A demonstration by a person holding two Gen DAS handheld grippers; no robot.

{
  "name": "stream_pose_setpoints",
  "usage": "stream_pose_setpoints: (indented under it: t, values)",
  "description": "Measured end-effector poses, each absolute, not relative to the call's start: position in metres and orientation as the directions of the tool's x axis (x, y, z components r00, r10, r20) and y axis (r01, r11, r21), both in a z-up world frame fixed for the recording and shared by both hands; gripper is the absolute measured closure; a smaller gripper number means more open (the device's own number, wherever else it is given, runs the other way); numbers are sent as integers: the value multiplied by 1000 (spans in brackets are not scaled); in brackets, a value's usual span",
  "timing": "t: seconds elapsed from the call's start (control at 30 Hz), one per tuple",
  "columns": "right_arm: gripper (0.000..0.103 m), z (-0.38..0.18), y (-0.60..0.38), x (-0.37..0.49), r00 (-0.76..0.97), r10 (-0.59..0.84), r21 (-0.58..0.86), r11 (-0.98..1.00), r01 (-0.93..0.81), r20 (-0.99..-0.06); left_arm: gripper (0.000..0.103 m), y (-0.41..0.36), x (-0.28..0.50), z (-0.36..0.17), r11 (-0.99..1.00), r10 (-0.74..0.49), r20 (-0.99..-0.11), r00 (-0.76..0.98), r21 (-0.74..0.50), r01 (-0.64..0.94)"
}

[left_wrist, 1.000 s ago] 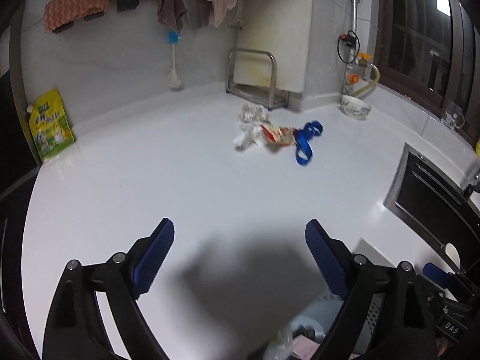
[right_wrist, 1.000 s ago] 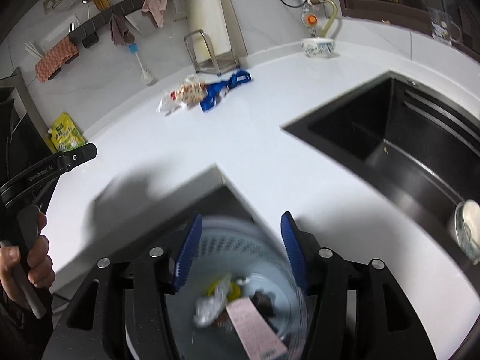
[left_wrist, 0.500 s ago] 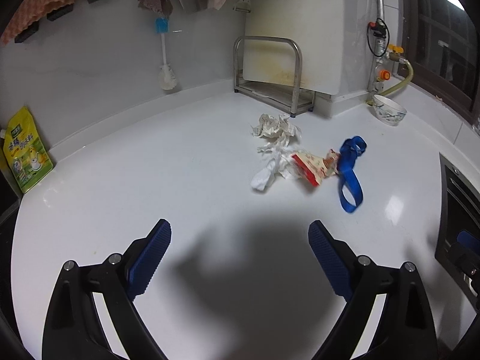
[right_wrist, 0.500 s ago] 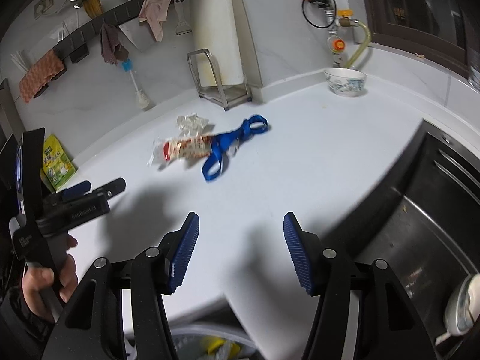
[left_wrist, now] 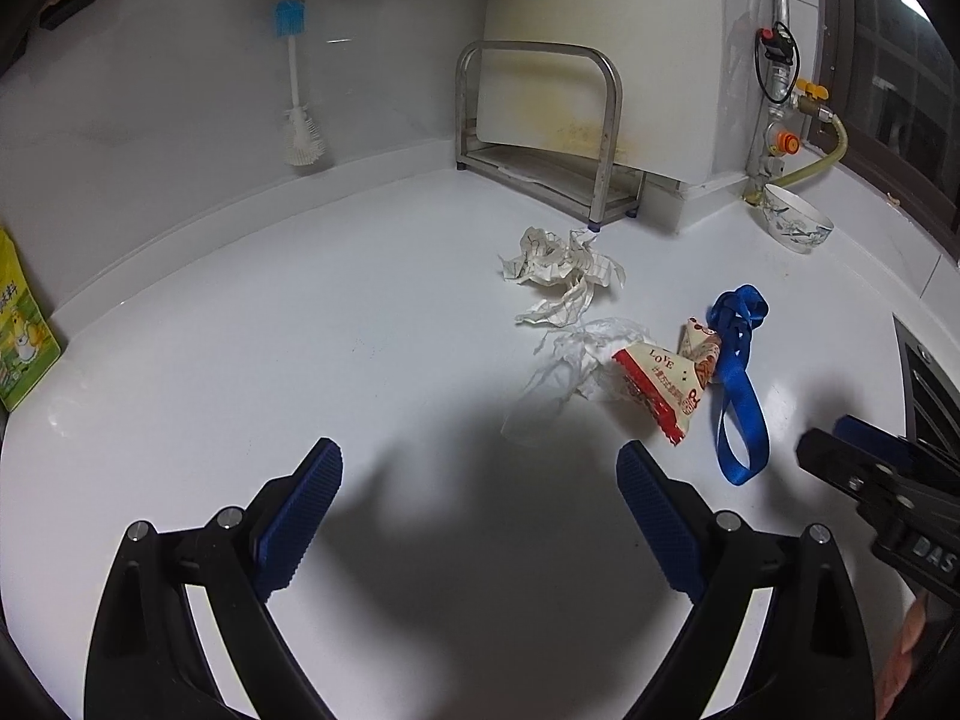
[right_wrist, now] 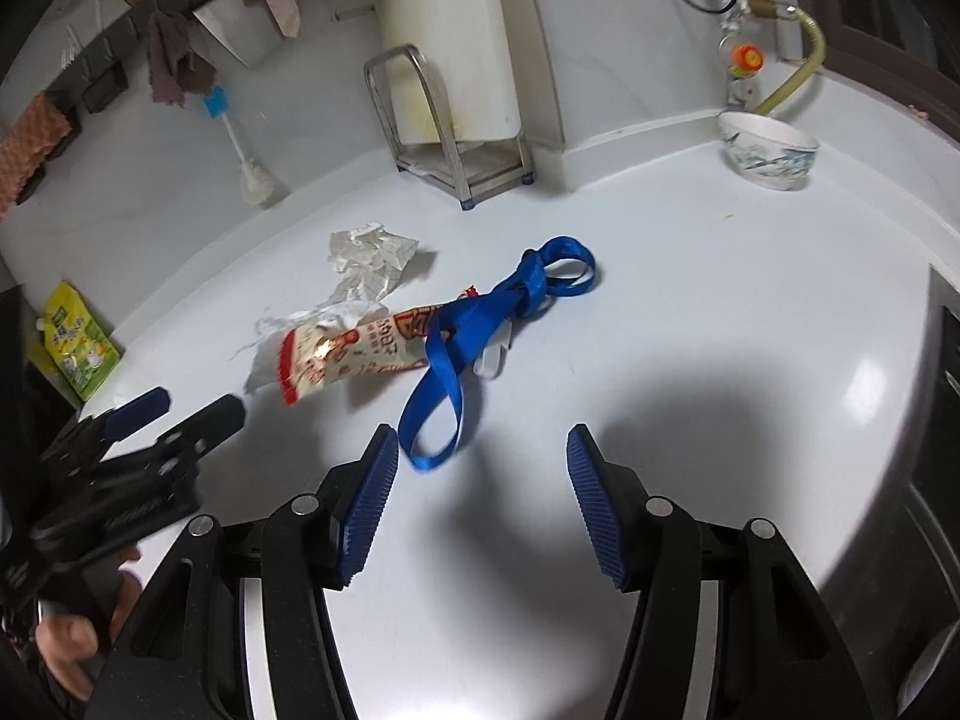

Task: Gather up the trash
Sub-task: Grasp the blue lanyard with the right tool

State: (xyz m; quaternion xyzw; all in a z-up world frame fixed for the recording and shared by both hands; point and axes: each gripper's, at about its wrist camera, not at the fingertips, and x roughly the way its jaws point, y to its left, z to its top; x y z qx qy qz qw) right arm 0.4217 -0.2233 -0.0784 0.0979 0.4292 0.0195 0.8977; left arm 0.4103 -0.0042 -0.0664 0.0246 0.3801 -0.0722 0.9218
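On the glossy white counter [left_wrist: 240, 360], the left gripper [left_wrist: 480, 516] hovers with jaws wide and empty, the litter lying ahead and to its right. Taking the snack wrapper [right_wrist: 354, 354] as landmark: torn white plastic [right_wrist: 288, 330] sits left of it, crumpled lined paper [right_wrist: 372, 252] behind it, and a woven blue strap [right_wrist: 474, 330] drapes over its right end. The strap's long axis runs toward the right gripper [right_wrist: 480, 504], also wide and empty, which is probably nearer.

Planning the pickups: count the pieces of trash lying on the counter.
4: crumpled paper nearest the rack; torn white wrapper before it; snack wrapper alongside; blue strap rightmost, draped over it. More may hide underneath.
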Motion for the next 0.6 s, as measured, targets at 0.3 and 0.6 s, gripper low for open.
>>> stream_pose_setpoints:
  t: [0.3, 0.6]
  values:
    - [47, -92, -219, 461, 605, 89, 147, 988, 46, -791, 12, -4, 419, -74, 986, -117, -720, 684, -3, 165]
    - [47, -102, -212, 476, 594, 45, 91, 995, 47, -803, 12, 2, 427, -76, 989, -123, -724, 678, -32, 146]
